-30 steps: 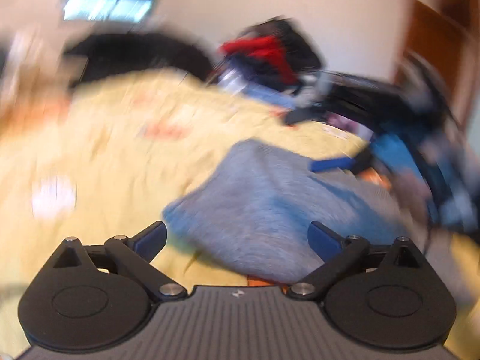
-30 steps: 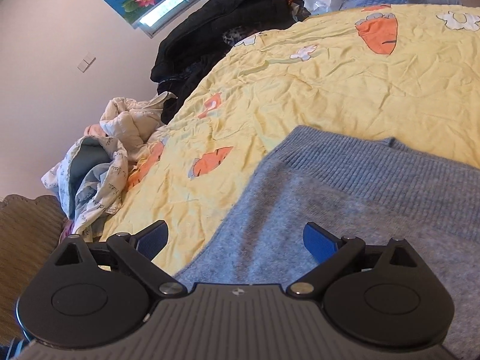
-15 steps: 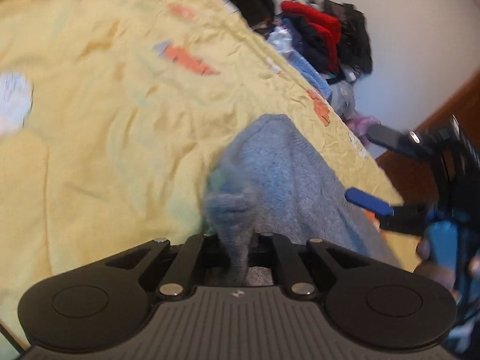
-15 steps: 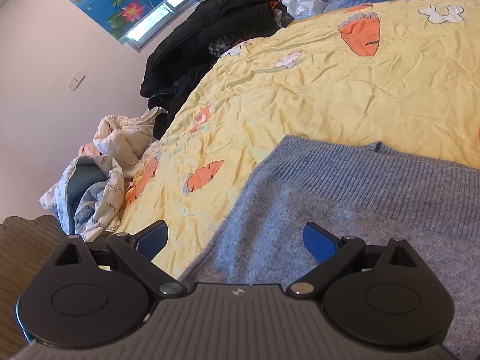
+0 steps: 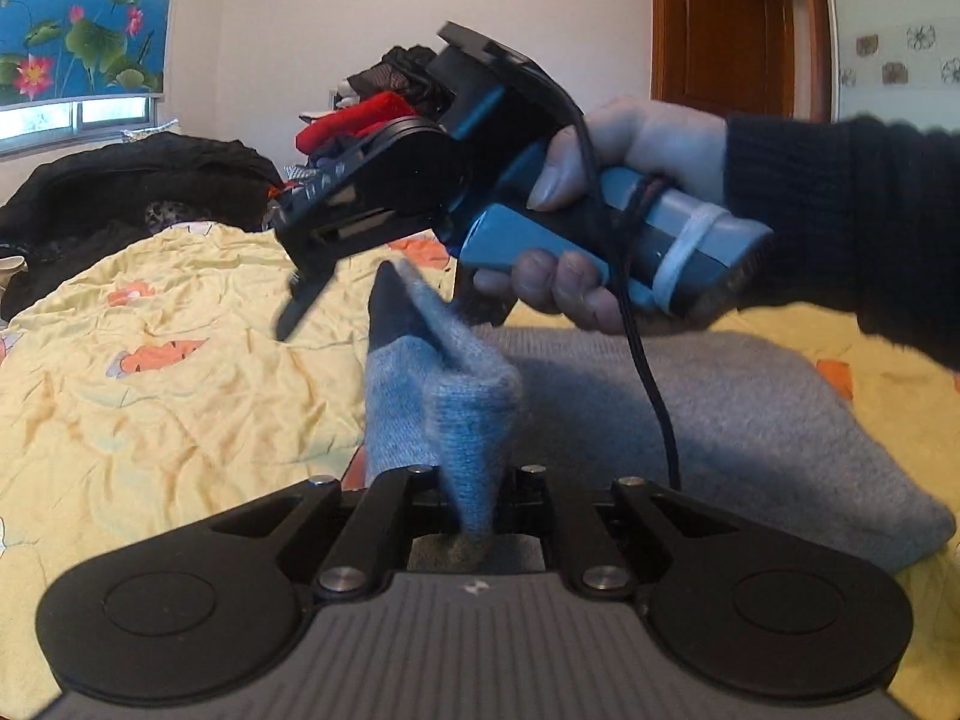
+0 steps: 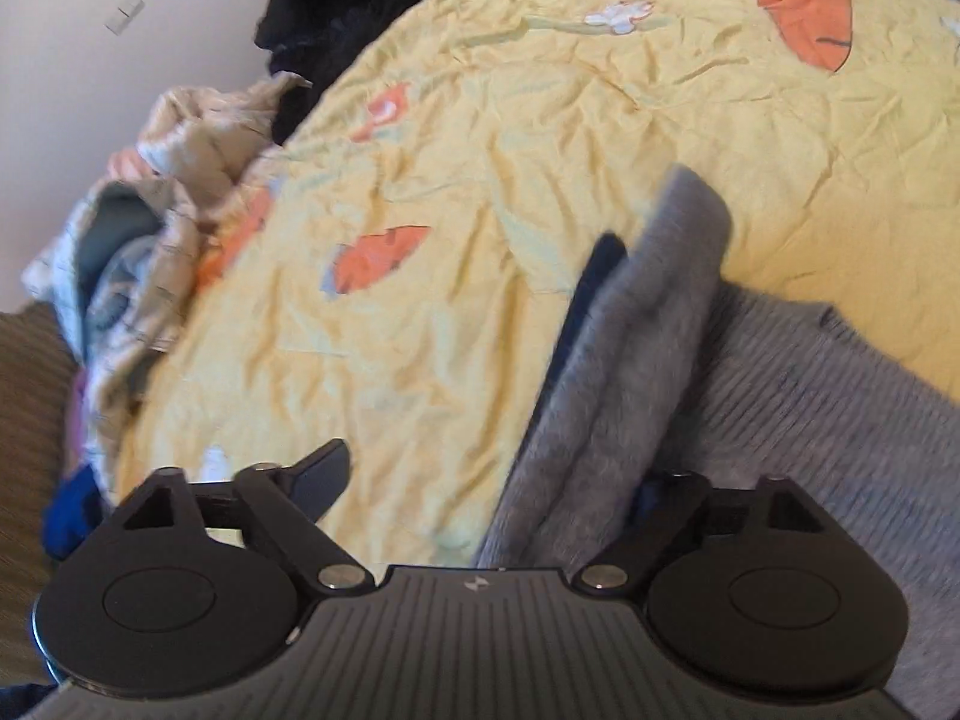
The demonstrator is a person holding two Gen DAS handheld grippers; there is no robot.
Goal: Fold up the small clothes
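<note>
grey sweater (image 5: pixel 720 396) lies on the bed (image 5: pixel 180 372); left gripper (image 5: pixel 477 516) fingers pinch its lifted corner (to fold over), right gripper (image 6: pixel 498 480) fingers, just closing, straddle another fold.

My left gripper (image 5: pixel 477 501) at the bottom middle is pinching a bunched-up bit of the gray sweater (image 5: pixel 750 414). The sweater is lying on the yellow blanket (image 5: pixel 180 396). In the middle of the frame, my right hand (image 5: pixel 606 204) is holding the right gripper (image 5: pixel 384 294) just above the sweater.
</note>
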